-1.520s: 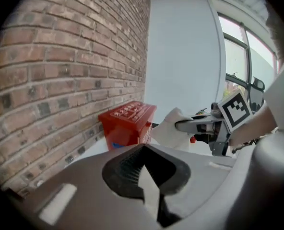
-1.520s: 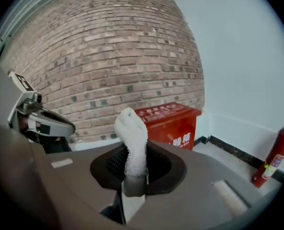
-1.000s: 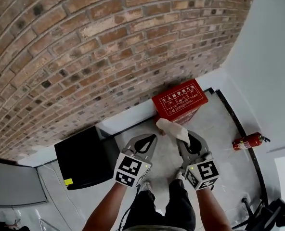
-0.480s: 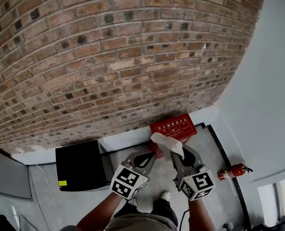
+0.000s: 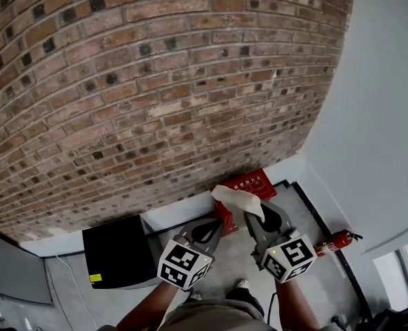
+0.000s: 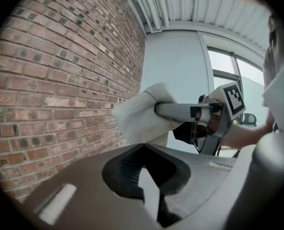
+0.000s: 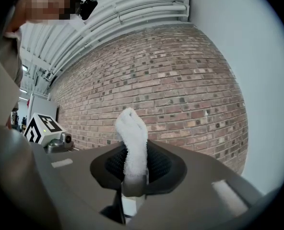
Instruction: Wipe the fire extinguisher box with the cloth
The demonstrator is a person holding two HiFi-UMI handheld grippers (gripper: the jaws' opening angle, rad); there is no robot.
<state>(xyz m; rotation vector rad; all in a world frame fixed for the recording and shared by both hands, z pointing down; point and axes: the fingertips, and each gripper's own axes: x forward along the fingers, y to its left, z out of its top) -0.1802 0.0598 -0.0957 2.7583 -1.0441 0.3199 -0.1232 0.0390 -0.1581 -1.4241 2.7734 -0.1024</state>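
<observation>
Raising your gaze up the brick wall (image 5: 156,81), you kept the cloth (image 5: 237,200) pinched in your right gripper (image 5: 251,211) and your left gripper (image 5: 218,225) closed, empty. The fire extinguisher box (image 5: 251,183) sat at the wall's foot, seemingly not yet wiped.

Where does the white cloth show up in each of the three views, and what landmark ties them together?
Head view: lower centre; the cloth sticks out of the right gripper, overlapping the red box.
Left gripper view: centre; the cloth is beyond the jaws, beside the wall.
Right gripper view: centre; the cloth is upright between the jaws.
Shared landmark: the brick wall.
</observation>
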